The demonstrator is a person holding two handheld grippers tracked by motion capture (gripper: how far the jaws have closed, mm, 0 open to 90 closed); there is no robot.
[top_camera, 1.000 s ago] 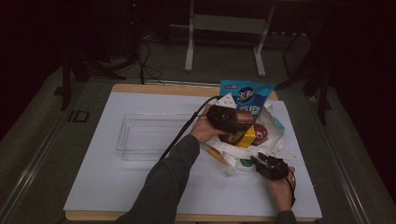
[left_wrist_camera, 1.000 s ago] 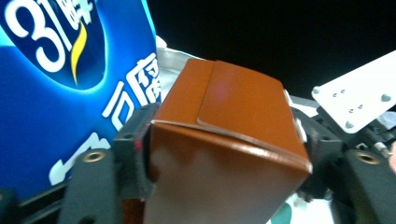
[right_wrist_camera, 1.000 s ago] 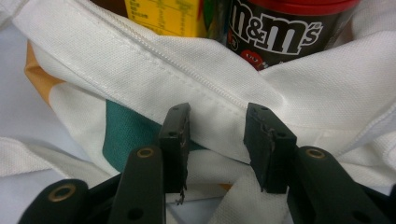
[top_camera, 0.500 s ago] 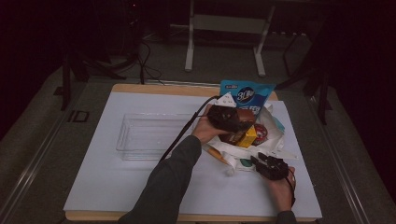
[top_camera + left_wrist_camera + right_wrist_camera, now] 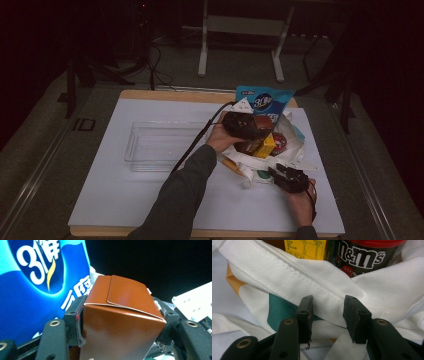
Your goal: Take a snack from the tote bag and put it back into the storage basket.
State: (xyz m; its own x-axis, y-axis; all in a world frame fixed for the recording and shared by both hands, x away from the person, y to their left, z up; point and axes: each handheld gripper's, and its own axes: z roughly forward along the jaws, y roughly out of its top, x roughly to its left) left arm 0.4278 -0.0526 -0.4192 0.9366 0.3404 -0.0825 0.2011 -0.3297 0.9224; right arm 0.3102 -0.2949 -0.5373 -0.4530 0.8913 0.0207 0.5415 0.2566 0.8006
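Note:
A brown carton (image 5: 120, 325) sits between the jaws of my left gripper (image 5: 120, 312), whose pads press its two sides; the jaws have just been closing on it. In the high view that gripper (image 5: 257, 134) is held over the open white cloth bag (image 5: 295, 145). Behind the carton stands a blue snack packet (image 5: 37, 277), at the bag's far side (image 5: 262, 102). My right gripper (image 5: 328, 312) is open, its jaws apart over the bag's white rim (image 5: 287, 270) at the near side (image 5: 277, 172). A yellow box (image 5: 305, 248) and an M&M's tub (image 5: 362, 257) lie in the bag.
A clear plastic tray (image 5: 160, 145) lies left of the bag on the white board (image 5: 125, 200). The bag's straps trail toward the board's front right. Dark floor and stand legs lie beyond the table's far edge.

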